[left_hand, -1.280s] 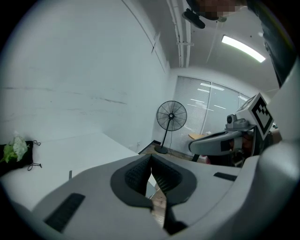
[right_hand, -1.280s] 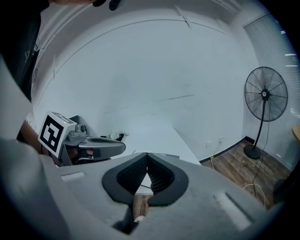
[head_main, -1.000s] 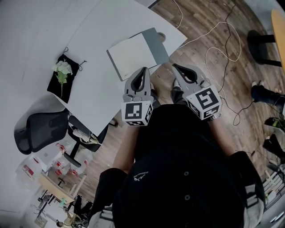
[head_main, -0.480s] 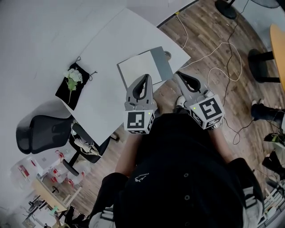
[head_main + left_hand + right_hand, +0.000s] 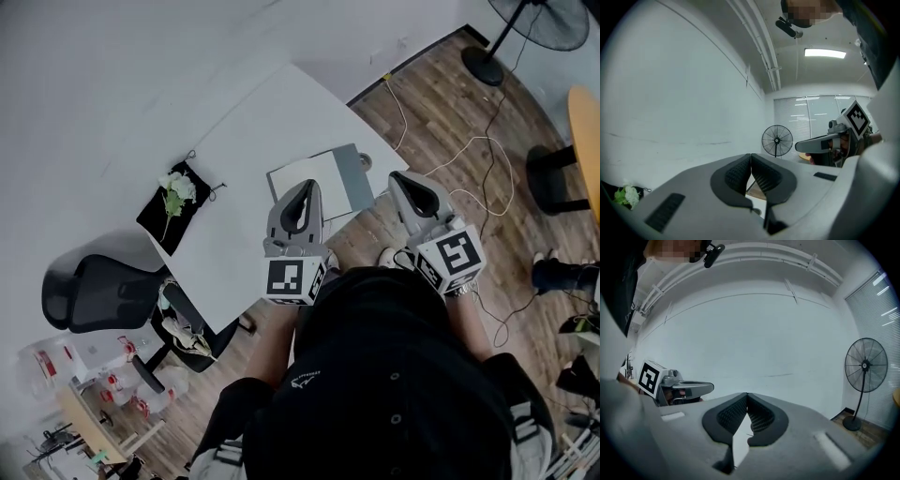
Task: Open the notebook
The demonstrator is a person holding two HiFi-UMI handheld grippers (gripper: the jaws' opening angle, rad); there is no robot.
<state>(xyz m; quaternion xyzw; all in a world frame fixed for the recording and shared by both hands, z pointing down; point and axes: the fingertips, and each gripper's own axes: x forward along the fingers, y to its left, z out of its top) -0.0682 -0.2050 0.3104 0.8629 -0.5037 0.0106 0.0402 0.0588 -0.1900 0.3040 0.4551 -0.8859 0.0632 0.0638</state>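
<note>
The notebook (image 5: 319, 186) lies flat near the front corner of the white table (image 5: 234, 169); it shows a white face with a grey strip along its right side. My left gripper (image 5: 302, 186) is held above the notebook's near edge, jaws shut with nothing in them. My right gripper (image 5: 399, 176) hangs to the right of the table corner, over the wooden floor, also shut and empty. In the left gripper view the pads of the left gripper (image 5: 751, 155) meet, and the right gripper (image 5: 819, 144) shows beside it. The right gripper view shows the right gripper (image 5: 747, 394) with its pads together, pointing at a wall.
A black pouch with a white flower (image 5: 174, 201) lies at the table's left side. A black office chair (image 5: 94, 291) stands left of the table. A standing fan (image 5: 525, 23) and loose cables (image 5: 469, 150) are on the wooden floor to the right.
Both grippers have risen, and their tips have drifted right in the head view. The table and notebook look smaller and farther below. The notebook has not moved on the table.
</note>
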